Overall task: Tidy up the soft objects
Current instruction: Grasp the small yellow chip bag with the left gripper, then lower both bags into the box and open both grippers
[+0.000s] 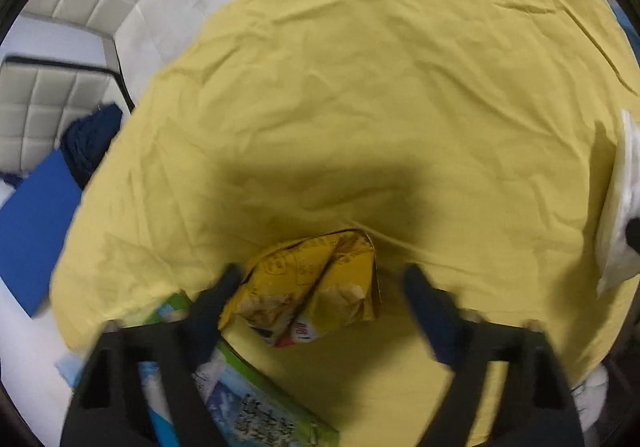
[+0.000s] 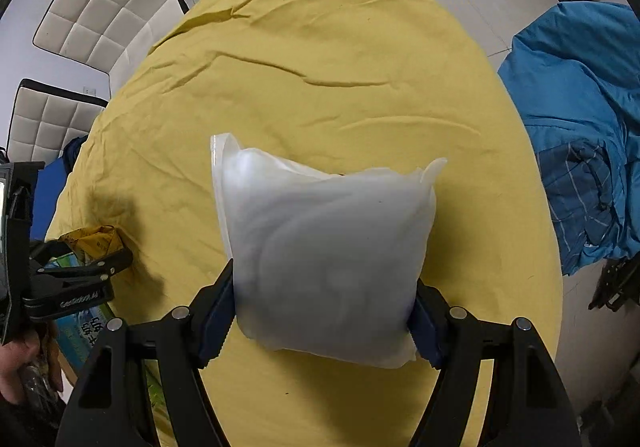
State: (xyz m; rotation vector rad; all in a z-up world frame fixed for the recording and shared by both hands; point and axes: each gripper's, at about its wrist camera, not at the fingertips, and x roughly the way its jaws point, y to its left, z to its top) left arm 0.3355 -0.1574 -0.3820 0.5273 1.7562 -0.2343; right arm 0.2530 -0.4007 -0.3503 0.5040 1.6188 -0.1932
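My right gripper (image 2: 324,299) is shut on a puffy white plastic pouch (image 2: 324,247) and holds it above the yellow tablecloth (image 2: 320,79). The pouch also shows at the right edge of the left wrist view (image 1: 618,207). My left gripper (image 1: 320,279) is open, its fingers either side of a crumpled yellow snack bag (image 1: 316,287) lying on the cloth (image 1: 360,87). In the right wrist view the left gripper (image 2: 104,259) sits far left over the same snack bag (image 2: 94,239).
A green and blue printed carton (image 1: 248,399) lies under my left finger at the near table edge. White padded chairs (image 2: 104,3) stand beyond the table's left side. Blue clothing (image 2: 580,135) is piled to the right. A blue board (image 1: 36,223) sits at the left.
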